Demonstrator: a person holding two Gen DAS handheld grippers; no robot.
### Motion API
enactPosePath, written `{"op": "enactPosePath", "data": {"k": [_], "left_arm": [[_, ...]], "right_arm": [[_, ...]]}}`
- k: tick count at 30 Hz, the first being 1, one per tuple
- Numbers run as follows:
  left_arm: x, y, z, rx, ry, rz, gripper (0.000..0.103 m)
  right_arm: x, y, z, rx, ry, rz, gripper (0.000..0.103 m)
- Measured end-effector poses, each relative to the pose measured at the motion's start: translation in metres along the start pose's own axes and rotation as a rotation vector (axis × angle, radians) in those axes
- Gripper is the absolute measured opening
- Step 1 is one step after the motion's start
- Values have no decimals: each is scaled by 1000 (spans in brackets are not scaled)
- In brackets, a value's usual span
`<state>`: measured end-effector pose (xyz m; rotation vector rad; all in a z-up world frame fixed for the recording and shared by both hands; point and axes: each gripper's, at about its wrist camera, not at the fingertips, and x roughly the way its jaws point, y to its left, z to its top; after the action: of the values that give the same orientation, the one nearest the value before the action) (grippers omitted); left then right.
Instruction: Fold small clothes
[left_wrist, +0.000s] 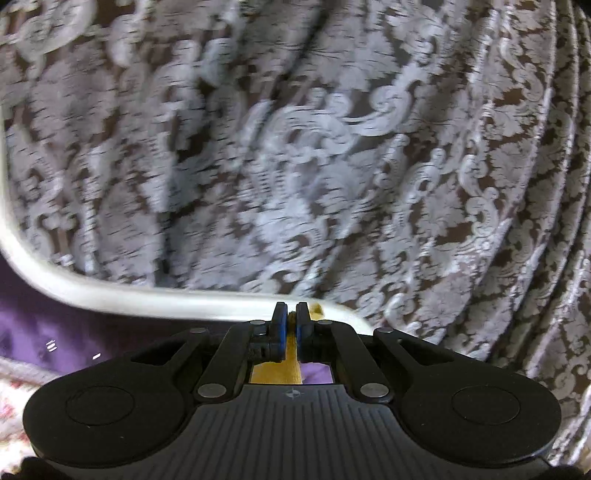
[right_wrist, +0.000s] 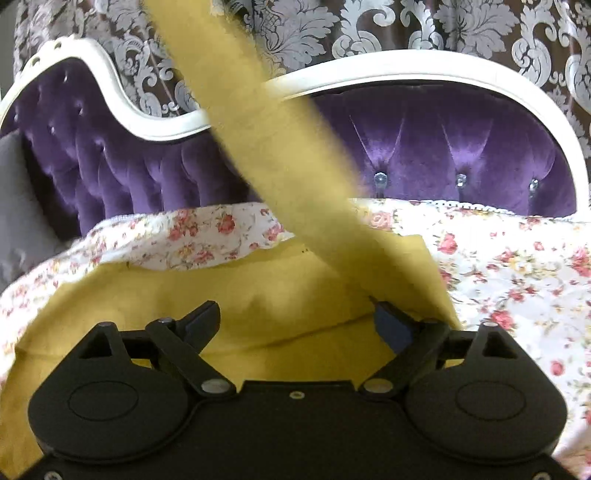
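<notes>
A mustard-yellow garment (right_wrist: 280, 295) lies on a floral bedspread (right_wrist: 517, 280). One strip of the garment rises steeply toward the upper left of the right wrist view. My right gripper (right_wrist: 295, 314) hovers low over the flat part, jaws wide apart, nothing between them. In the left wrist view my left gripper (left_wrist: 290, 314) is shut on a thin fold of the same yellow cloth (left_wrist: 291, 360), which hangs down between its blue pads. It is raised in front of the curtain.
A purple tufted headboard (right_wrist: 443, 155) with a white curved frame (right_wrist: 424, 62) stands behind the bed. A brown curtain with silver damask pattern (left_wrist: 314, 147) fills the background. A grey pillow (right_wrist: 18, 206) sits at the far left.
</notes>
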<state>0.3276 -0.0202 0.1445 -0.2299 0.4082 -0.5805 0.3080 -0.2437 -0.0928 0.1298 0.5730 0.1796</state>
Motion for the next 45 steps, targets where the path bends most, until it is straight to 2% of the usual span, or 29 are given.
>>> {"op": "enactPosePath", "data": {"k": [3, 6, 10, 12, 14, 17, 20, 23, 26, 30, 33, 35, 37, 38, 42, 43, 45], "left_arm": [[-21, 26, -19, -13, 5, 39, 4], [-42, 57, -53, -25, 38, 97, 4], [-51, 113, -121, -130, 170, 187, 5], [-50, 139, -162, -179, 253, 266, 5], [-47, 158, -195, -215, 320, 312, 5], [-49, 176, -224, -308, 346, 316, 5], [-51, 180, -230, -324, 327, 303, 5], [-49, 179, -225, -308, 314, 298, 5], [-45, 174, -224, -270, 317, 306, 5], [-44, 171, -236, -249, 317, 315, 5], [-45, 171, -238, -255, 303, 315, 5], [-47, 173, -240, -265, 296, 311, 5], [-48, 173, -242, -273, 289, 308, 6], [-48, 174, -242, -273, 284, 305, 6], [-48, 174, -243, -273, 279, 304, 6], [-48, 173, -242, -274, 279, 305, 6], [-48, 172, -241, -263, 282, 305, 6]], "right_arm": [[-5, -2, -2, -23, 18, -8, 92], [-13, -1, -9, -47, 78, 48, 92], [-29, 14, -25, -126, 171, 119, 92], [-38, 22, -34, -160, 208, 150, 92], [-48, 28, -39, -173, 218, 179, 92], [-60, 27, -34, -164, 185, 203, 92], [-62, 18, -10, -143, 90, 194, 91], [-38, 11, 20, -162, 31, 95, 91], [6, 4, 54, -171, 32, -7, 91], [58, -3, 88, -140, 102, -43, 89], [83, -8, 88, -157, 189, -66, 89], [97, -14, 84, -231, 265, -129, 88], [104, -21, 78, -320, 289, -223, 88], [105, -30, 77, -337, 294, -261, 88], [97, -61, 82, -266, 270, -336, 88], [90, -66, 83, -237, 245, -330, 88], [71, -73, 85, -143, 178, -261, 88]]}}
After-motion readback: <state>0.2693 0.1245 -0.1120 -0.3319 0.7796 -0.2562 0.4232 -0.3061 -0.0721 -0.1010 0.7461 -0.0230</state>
